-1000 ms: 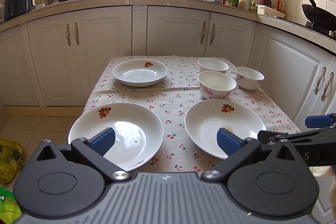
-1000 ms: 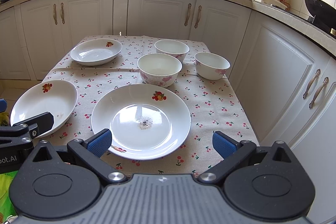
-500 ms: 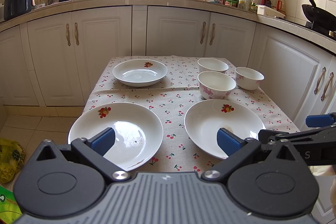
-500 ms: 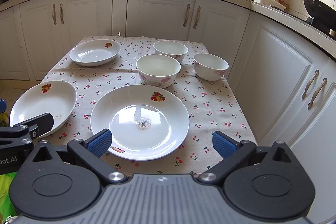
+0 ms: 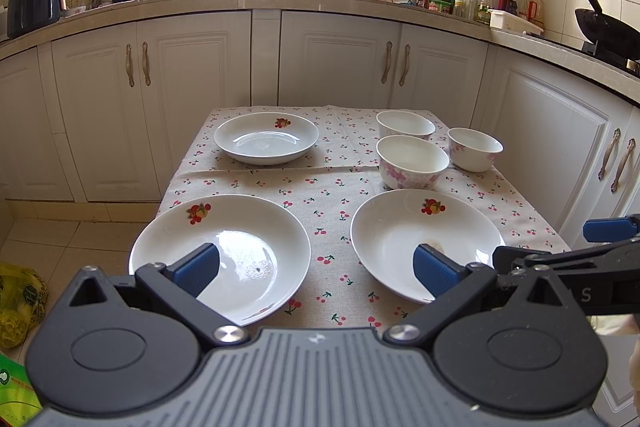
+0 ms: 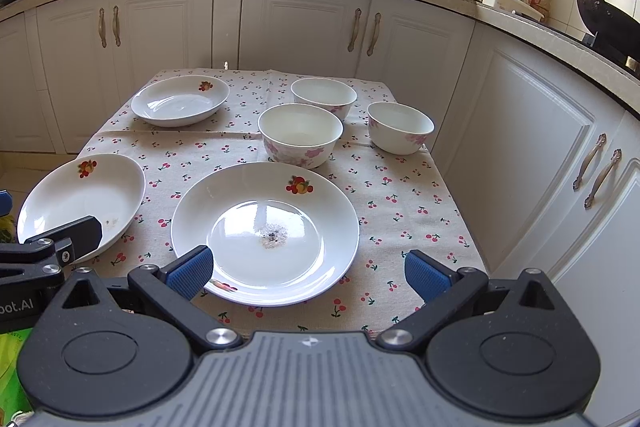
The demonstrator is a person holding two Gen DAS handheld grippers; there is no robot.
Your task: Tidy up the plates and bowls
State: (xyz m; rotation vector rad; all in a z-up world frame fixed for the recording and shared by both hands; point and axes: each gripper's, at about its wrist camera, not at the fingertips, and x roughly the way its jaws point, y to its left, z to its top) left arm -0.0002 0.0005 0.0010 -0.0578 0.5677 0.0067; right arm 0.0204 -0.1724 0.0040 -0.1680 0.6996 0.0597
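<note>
Three white plates with fruit prints lie on the cherry-print tablecloth: near left (image 5: 224,247) (image 6: 80,195), near right (image 5: 416,239) (image 6: 264,227), far left (image 5: 266,137) (image 6: 180,99). Three white bowls with pink flowers stand at the far right: front (image 5: 412,163) (image 6: 300,135), back (image 5: 404,125) (image 6: 323,97), right (image 5: 474,149) (image 6: 400,127). My left gripper (image 5: 316,267) is open and empty above the table's near edge between the two near plates. My right gripper (image 6: 308,271) is open and empty above the near right plate's front rim.
The small table (image 5: 340,183) stands in front of white kitchen cabinets (image 5: 192,79) that wrap around the back and right. A counter with utensils, bottles and a wok (image 5: 604,27) runs above. Yellow-green bags (image 5: 16,307) lie on the floor at the left.
The right gripper has drifted slightly forward and right relative to the near plate. The left gripper has barely moved. Nothing has been grasped.
</note>
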